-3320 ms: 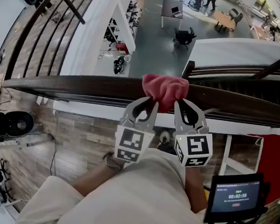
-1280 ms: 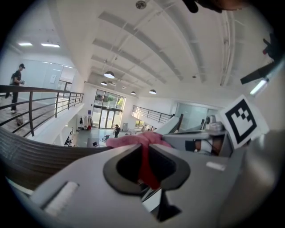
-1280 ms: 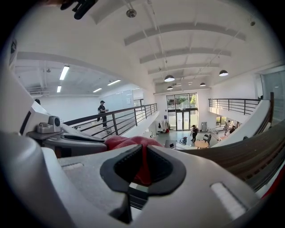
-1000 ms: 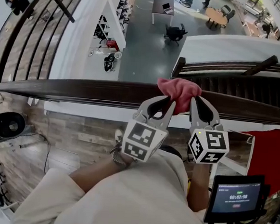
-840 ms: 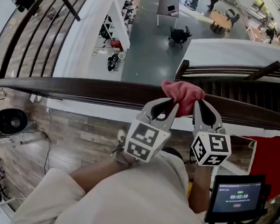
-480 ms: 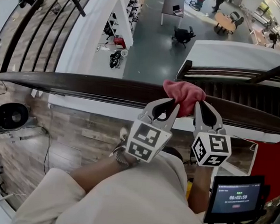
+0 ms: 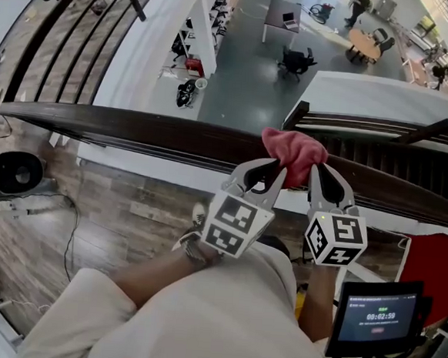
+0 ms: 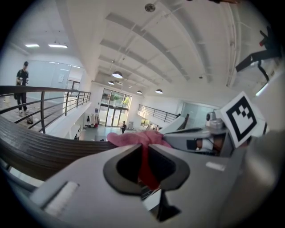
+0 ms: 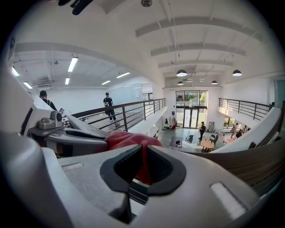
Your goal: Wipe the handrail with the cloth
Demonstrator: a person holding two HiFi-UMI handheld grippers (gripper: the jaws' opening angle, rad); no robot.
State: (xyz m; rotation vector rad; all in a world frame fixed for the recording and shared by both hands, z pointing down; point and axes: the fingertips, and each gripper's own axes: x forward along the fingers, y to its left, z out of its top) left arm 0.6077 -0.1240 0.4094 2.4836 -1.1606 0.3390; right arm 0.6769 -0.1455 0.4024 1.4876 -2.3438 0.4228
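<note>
A pink-red cloth (image 7: 292, 150) is draped over the dark wooden handrail (image 7: 135, 129), which runs across the head view. My left gripper (image 7: 265, 168) is shut on the cloth's near left part, and my right gripper (image 7: 323, 171) is shut on its near right part. The two stand side by side just in front of the rail. In the left gripper view the cloth (image 8: 138, 139) is pinched between the jaws of the left gripper (image 8: 144, 150), with the handrail (image 8: 35, 147) to the left. In the right gripper view the cloth (image 9: 127, 140) bunches in the right gripper (image 9: 143, 153), with the handrail (image 9: 249, 164) to the right.
Beyond the rail is a drop to a lower floor with tables and chairs (image 7: 299, 60). A small screen on a stand (image 7: 375, 314) and a red panel (image 7: 433, 268) are at the lower right. A black round device (image 7: 8, 173) sits at the left. People stand on the far walkway (image 9: 107, 104).
Both grippers have slid the cloth a little along the handrail, and it lies further right than a few seconds ago. Their grip on the cloth is unchanged.
</note>
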